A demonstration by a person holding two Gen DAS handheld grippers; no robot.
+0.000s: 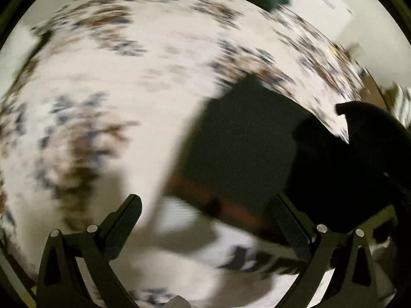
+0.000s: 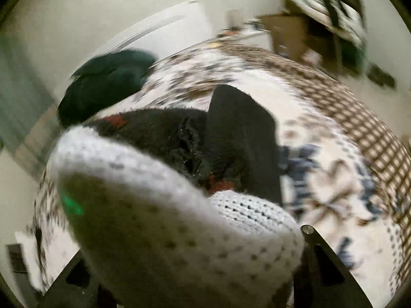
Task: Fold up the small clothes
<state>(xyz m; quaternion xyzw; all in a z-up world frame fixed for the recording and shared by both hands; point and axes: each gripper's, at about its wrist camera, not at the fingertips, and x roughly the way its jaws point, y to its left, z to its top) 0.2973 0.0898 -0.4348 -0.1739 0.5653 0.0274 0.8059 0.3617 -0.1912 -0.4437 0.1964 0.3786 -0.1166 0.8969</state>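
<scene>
The left gripper [image 1: 205, 205] gapes with nothing in it beside the black garment [image 1: 244, 148], which lies on the patterned blanket [image 1: 115, 64]. The right gripper's grip is hidden behind white knit [image 2: 167, 218]. Likely mid-fold; next, take an edge and carry it across.

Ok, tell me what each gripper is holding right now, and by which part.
The left gripper is open and holds nothing. A white knitted garment covers the right gripper, so any hold there cannot be told.
</scene>
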